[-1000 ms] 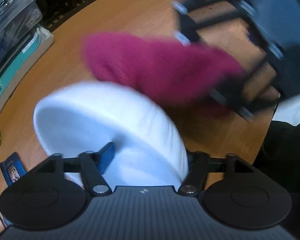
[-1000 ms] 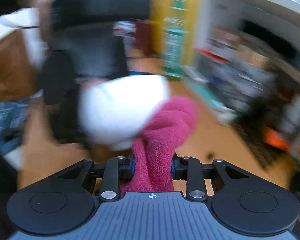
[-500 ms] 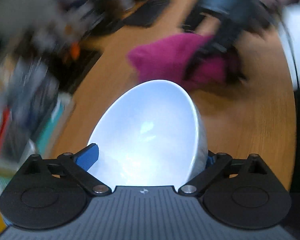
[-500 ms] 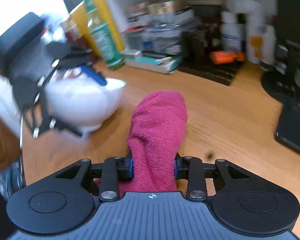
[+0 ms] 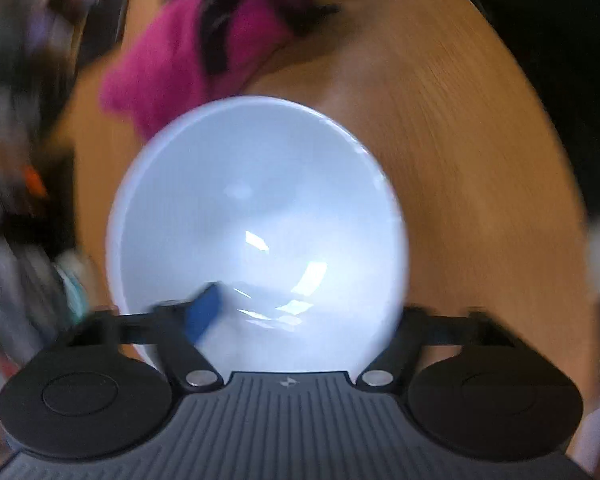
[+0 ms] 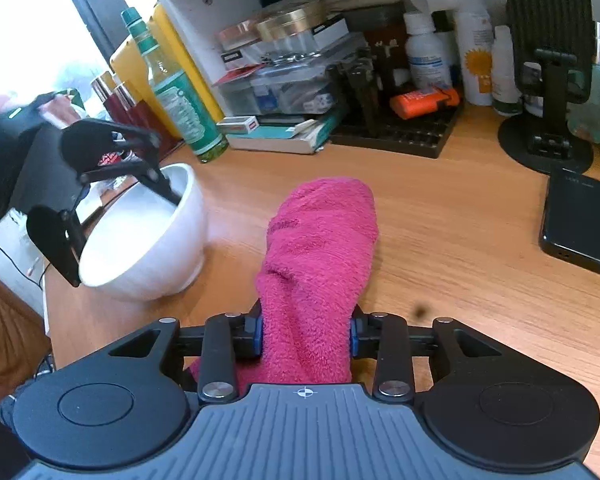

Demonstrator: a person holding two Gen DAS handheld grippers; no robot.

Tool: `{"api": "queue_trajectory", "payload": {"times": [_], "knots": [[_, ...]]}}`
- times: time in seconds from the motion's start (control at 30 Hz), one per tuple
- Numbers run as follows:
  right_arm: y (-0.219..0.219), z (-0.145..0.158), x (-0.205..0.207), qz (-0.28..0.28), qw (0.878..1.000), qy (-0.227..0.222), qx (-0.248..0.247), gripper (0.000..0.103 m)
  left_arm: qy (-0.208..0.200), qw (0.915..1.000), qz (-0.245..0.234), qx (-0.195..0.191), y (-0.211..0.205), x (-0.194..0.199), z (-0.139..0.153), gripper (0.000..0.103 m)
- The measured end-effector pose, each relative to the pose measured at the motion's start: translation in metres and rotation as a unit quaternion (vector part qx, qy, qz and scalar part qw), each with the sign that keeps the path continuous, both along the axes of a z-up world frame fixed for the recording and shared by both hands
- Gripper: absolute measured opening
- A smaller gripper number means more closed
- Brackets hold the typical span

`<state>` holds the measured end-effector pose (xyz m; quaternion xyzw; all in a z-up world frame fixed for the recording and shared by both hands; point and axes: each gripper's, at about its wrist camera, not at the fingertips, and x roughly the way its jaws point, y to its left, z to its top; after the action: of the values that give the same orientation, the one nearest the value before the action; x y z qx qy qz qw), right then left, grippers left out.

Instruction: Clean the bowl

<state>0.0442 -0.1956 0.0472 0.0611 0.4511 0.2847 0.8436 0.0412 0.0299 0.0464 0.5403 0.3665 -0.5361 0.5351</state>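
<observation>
While the wooden surface (image 6: 440, 240) carries everything, the white bowl (image 6: 148, 240) sits tilted near its left edge, its wall pinched by the left gripper (image 5: 296, 316); the right gripper (image 6: 305, 326) clamps the pink towel (image 6: 320, 248).

The bowl (image 6: 148, 236) sat on the tabletop (image 6: 460, 256) near its left edge, with the cloth (image 6: 320, 264) just beside it to the right. Behind them, along the back of the tabletop, stood a bottle (image 6: 172, 92), a stack of boxes (image 6: 284, 80) right of it, then a stand (image 6: 548, 92). A tablet (image 6: 580, 220) lay at far right.
</observation>
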Motion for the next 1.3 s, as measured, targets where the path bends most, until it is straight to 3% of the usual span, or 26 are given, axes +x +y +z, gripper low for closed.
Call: {"api": "queue_trajectory", "payload": {"times": [0.03, 0.07, 0.13, 0.2, 0.27, 0.33, 0.4, 0.43, 0.47, 0.5, 0.57, 0.6, 0.63, 0.67, 0.73, 0.77, 0.83, 0.87, 0.9, 0.97, 1.0, 1.03, 1.07, 1.1, 1.27, 1.3], "knots": [[0.001, 0.002, -0.002, -0.001, 1.0, -0.004, -0.003, 0.037, 0.035, 0.9967, 0.069, -0.024, -0.004, 0.014, 0.007, 0.03], [0.002, 0.002, -0.002, 0.0, 1.0, -0.008, -0.007, 0.037, 0.073, 0.9863, 0.139, -0.049, -0.006, 0.029, 0.014, 0.022], [0.011, 0.006, 0.0, 0.019, 0.999, -0.03, -0.032, 0.037, 0.141, 0.9489, 0.258, -0.115, -0.006, 0.056, 0.023, 0.017], [0.024, 0.011, 0.001, 0.053, 0.996, -0.055, -0.053, 0.036, 0.196, 0.9083, 0.332, -0.161, 0.002, 0.075, 0.025, 0.018], [0.041, 0.014, -0.004, 0.11, 0.988, -0.083, -0.068, 0.036, 0.229, 0.8795, 0.374, -0.186, 0.012, 0.085, 0.023, 0.018], [0.074, 0.024, -0.031, 0.265, 0.949, -0.141, -0.091, 0.036, 0.253, 0.858, 0.401, -0.197, 0.015, 0.096, 0.017, 0.019], [0.085, 0.027, -0.051, 0.339, 0.922, -0.156, -0.103, 0.036, 0.283, 0.8314, 0.43, -0.21, 0.039, 0.082, 0.02, 0.022], [0.09, 0.028, -0.059, 0.368, 0.909, -0.161, -0.107, 0.034, 0.287, 0.8258, 0.436, -0.214, 0.042, 0.078, 0.024, 0.023], [0.089, 0.028, -0.059, 0.364, 0.913, -0.154, -0.104, 0.034, 0.291, 0.8144, 0.449, -0.224, 0.049, 0.076, 0.026, 0.025], [0.082, 0.026, -0.053, 0.332, 0.928, -0.139, -0.091, 0.035, 0.296, 0.8017, 0.463, -0.234, 0.057, 0.074, 0.026, 0.026], [0.068, 0.022, -0.041, 0.265, 0.956, -0.107, -0.065, 0.036, 0.278, 0.7956, 0.475, -0.254, 0.065, 0.069, 0.033, 0.029], [0.056, 0.017, -0.034, 0.216, 0.971, -0.088, -0.046, 0.036, 0.263, 0.7977, 0.477, -0.258, 0.059, 0.072, 0.033, 0.037], [0.043, 0.012, -0.026, 0.165, 0.984, -0.068, -0.027, 0.036, 0.242, 0.806, 0.476, -0.256, 0.058, 0.063, 0.039, 0.041], [0.031, 0.007, -0.019, 0.114, 0.992, -0.049, -0.008, 0.036, 0.221, 0.8181, 0.469, -0.248, 0.048, 0.061, 0.04, 0.053], [0.016, 0.0, -0.013, 0.053, 0.998, -0.03, 0.008, 0.036, 0.181, 0.8517, 0.435, -0.23, 0.019, 0.058, 0.046, 0.069], [0.012, -0.002, -0.014, 0.037, 0.999, -0.028, 0.009, 0.036, 0.142, 0.8817, 0.397, -0.213, 0.008, 0.052, 0.056, 0.074], [0.004, -0.006, -0.014, 0.004, 1.0, -0.025, 0.011, 0.037, 0.092, 0.9194, 0.333, -0.188, 0.0, 0.036, 0.063, 0.084], [0.0, -0.008, -0.015, -0.013, 1.0, -0.023, 0.012, 0.038, 0.047, 0.9465, 0.273, -0.166, 0.0, 0.023, 0.066, 0.09], [-0.004, -0.01, -0.015, -0.029, 0.999, -0.021, 0.013, 0.041, 0.014, 0.9639, 0.223, -0.144, 0.002, 0.012, 0.064, 0.091], [-0.013, -0.015, -0.016, -0.062, 0.998, -0.017, 0.015, 0.051, -0.031, 0.983, 0.143, -0.111, 0.014, -0.003, 0.056, 0.092], [-0.017, -0.017, -0.016, -0.078, 0.997, -0.015, 0.016, 0.069, -0.063, 0.9908, 0.083, -0.086, 0.02, -0.014, 0.048, 0.092], [-0.02, -0.018, -0.016, -0.092, 0.996, -0.015, 0.014, 0.096, -0.082, 0.9935, 0.041, -0.067, 0.022, -0.018, 0.04, 0.092], [-0.013, -0.018, -0.018, -0.095, 0.995, -0.019, -0.007, 0.103, -0.1, 0.9938, 0.002, -0.049, 0.024, -0.021, 0.033, 0.091], [0.001, -0.02, -0.021, -0.102, 0.993, -0.028, -0.058, 0.103, -0.114, 0.9924, -0.032, -0.034, 0.025, -0.021, 0.025, 0.091], [0.031, -0.029, -0.027, -0.087, 0.985, -0.053, -0.14, 0.101, -0.148, 0.979, -0.14, -0.012, 0.028, -0.02, 0.005, 0.087], [0.032, -0.028, -0.027, -0.083, 0.984, -0.059, -0.143, 0.083, -0.149, 0.9775, -0.149, -0.014, 0.029, -0.018, 0.005, 0.077]]}}
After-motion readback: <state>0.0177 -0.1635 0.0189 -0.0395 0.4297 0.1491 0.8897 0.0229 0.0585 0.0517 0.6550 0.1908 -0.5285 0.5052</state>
